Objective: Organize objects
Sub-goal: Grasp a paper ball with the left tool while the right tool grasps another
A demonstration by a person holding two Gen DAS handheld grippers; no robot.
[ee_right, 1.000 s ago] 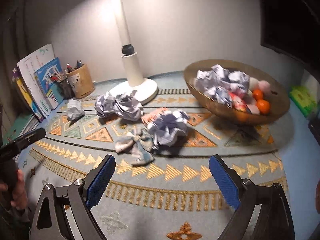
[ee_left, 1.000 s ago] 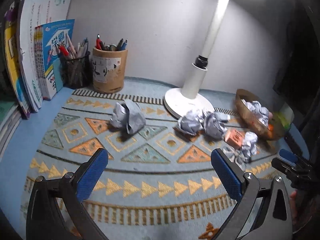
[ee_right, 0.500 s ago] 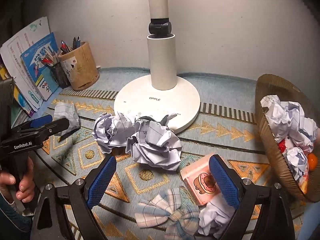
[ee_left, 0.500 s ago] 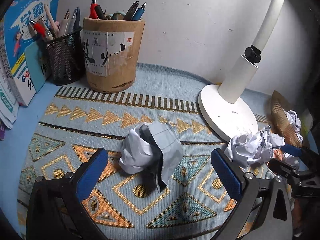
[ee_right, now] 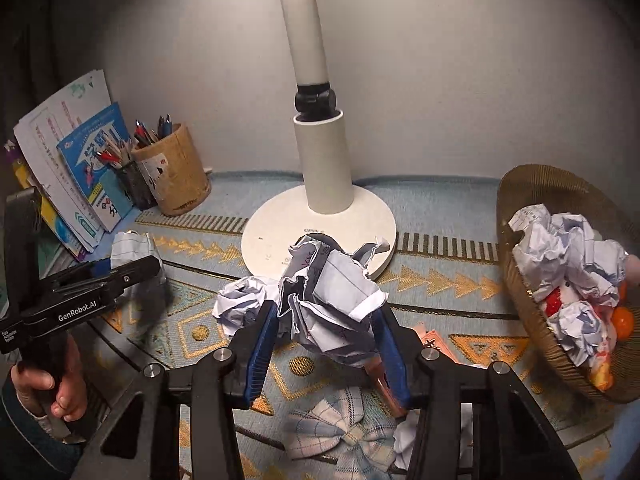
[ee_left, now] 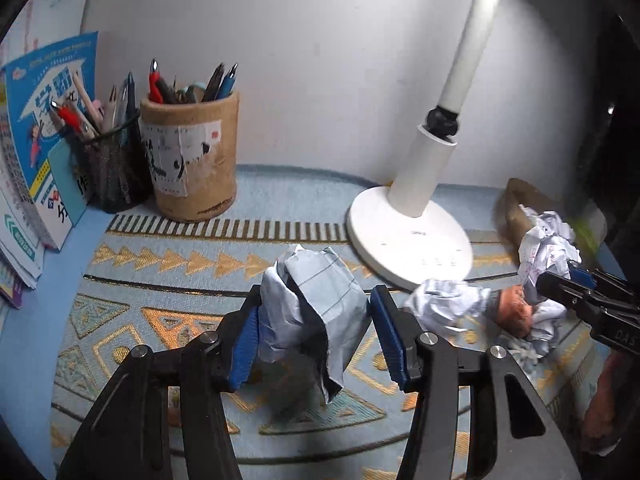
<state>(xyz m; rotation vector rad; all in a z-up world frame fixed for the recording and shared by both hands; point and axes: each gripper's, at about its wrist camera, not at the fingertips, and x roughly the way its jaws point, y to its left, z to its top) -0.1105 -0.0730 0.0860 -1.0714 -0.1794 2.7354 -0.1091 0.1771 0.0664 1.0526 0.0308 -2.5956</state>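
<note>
A crumpled ball of lined paper (ee_left: 320,276) sits between the blue pads of my left gripper (ee_left: 317,298) over the patterned mat (ee_left: 168,264); the jaws are closing and both pads press its sides. My right gripper (ee_right: 326,308) is closing too, its pads squeezing a second crumpled paper ball (ee_right: 340,288) just in front of the lamp base (ee_right: 320,232). Another paper ball (ee_right: 240,300) lies at its left. A woven basket (ee_right: 528,200) at the right holds more paper balls and oranges.
A white desk lamp (ee_left: 408,236) stands at the back centre. Two pen holders (ee_left: 188,164) and upright books (ee_left: 44,132) fill the back left. A plaid bow (ee_right: 340,432) and a pink box (ee_right: 436,340) lie under the right gripper. A hand (ee_right: 60,392) holds the left gripper.
Both grippers went forward over the mat, each to a paper ball, and their jaws came in from wide open onto the paper.
</note>
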